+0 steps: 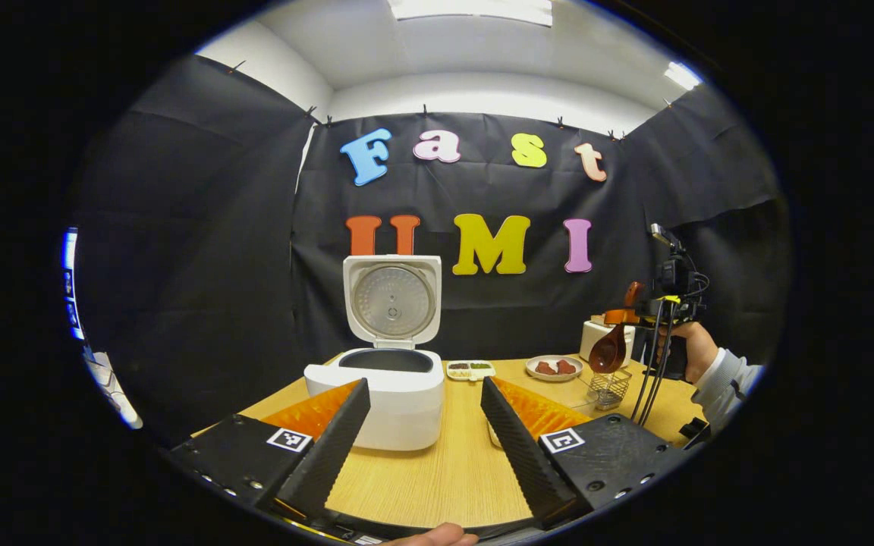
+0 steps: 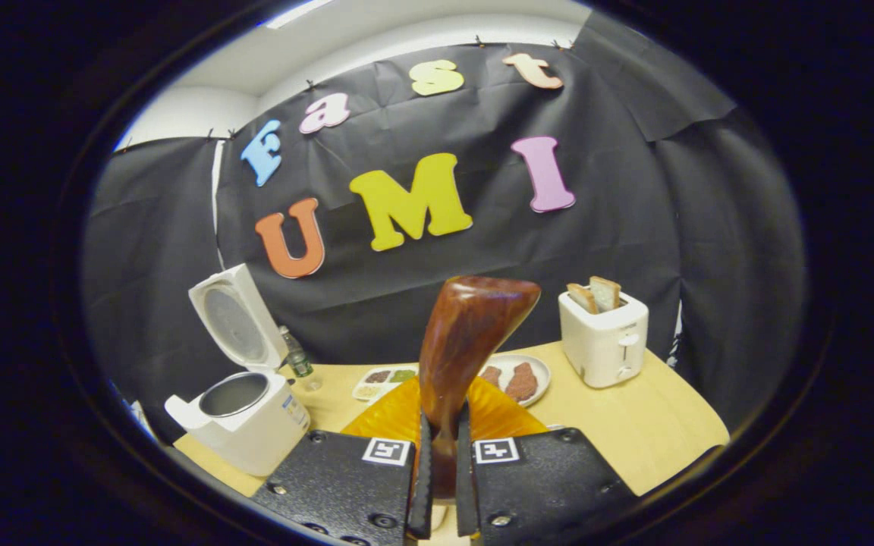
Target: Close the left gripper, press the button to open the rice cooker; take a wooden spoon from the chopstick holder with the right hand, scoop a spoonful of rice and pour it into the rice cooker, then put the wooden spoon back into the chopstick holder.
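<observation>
Centrally in the left gripper view, the rice cooker [image 1: 394,379] stood w/ lid [image 1: 392,300] raised upright, inner pot exposed, on the wooden table [image 1: 452,470]. Left gripper [image 1: 425,440] occupied the lower frame, fingers spread wide apart, nothing between them. At mid-right of that view, the right gripper [image 1: 623,317], held by a hand [image 1: 691,350], carried the wooden spoon [image 1: 610,349] bowl-down just above the wire chopstick holder [image 1: 608,388]. In the right gripper view, lower centre, both fingers clamped the spoon's handle; its bowl rose at frame centre. Cooker sat lower left there; toaster [image 2: 602,340] w/ bread slices at right; plate [image 2: 517,377] and small tray [image 2: 382,381] lay between.
</observation>
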A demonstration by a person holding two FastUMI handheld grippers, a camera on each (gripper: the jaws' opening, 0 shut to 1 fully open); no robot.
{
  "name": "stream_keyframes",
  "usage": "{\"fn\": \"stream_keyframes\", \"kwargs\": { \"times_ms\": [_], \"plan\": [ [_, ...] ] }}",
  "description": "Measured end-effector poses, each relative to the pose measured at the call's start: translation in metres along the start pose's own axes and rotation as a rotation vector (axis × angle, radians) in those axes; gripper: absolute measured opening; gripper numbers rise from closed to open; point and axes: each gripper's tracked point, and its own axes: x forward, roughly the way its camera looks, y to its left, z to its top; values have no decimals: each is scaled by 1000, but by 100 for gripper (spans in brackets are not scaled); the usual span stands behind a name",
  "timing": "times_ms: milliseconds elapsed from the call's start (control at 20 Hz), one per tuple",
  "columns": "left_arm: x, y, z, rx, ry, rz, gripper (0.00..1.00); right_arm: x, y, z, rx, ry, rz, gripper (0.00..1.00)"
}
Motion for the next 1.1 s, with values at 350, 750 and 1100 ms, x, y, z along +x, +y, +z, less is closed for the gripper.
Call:
{"fn": "stream_keyframes", "kwargs": {
  "times_ms": [350,750,1100],
  "plan": [
    [-17,-2,8,-38,-17,-59,94,35,61,-75,-187,85,18,18],
    [-21,-5,7,-29,-14,-89,94,47,43,-143,-429,235,-102,18],
    [-27,-12,6,-17,2,-96,94,33,70,-167,-60,353,27,18]
  ]
}}
